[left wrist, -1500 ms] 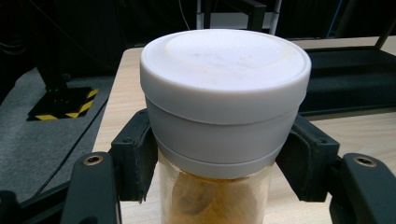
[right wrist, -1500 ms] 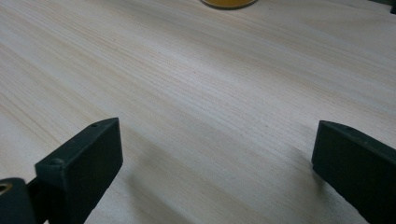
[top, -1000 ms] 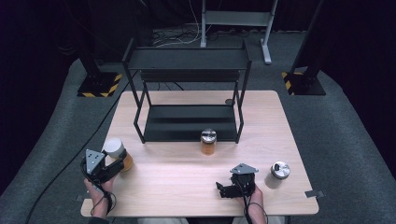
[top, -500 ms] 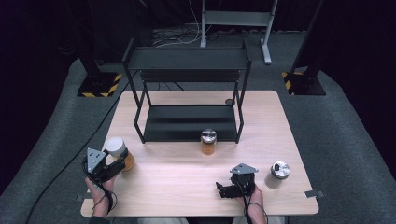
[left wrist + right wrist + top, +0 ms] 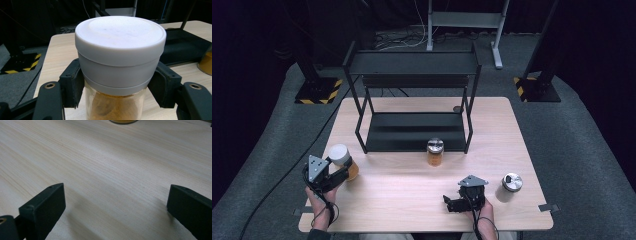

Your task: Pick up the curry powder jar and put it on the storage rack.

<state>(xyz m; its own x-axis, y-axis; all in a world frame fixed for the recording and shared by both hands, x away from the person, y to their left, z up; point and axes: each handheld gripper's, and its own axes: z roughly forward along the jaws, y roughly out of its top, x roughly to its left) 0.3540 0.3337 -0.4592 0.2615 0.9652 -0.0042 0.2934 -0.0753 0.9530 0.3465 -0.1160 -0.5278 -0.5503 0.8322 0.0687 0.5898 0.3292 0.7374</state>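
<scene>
Clamping the white-lidded jar [image 5: 343,161] just under its lid, the left gripper [image 5: 333,172] holds it upright near the front left corner of the wooden table [image 5: 412,190]; in the left gripper view both black pads press the jar [image 5: 120,65] on opposite sides, above its orange-brown contents. The right gripper [image 5: 451,204] sits low over the table's front right part with its jaws spread wide and bare wood between them (its own view shows grain and little else). A second jar [image 5: 435,151] with a metal lid stands in front of the black two-tier rack [image 5: 412,62], and a small silver-lidded container [image 5: 511,184] stands just to the right of the right gripper.
</scene>
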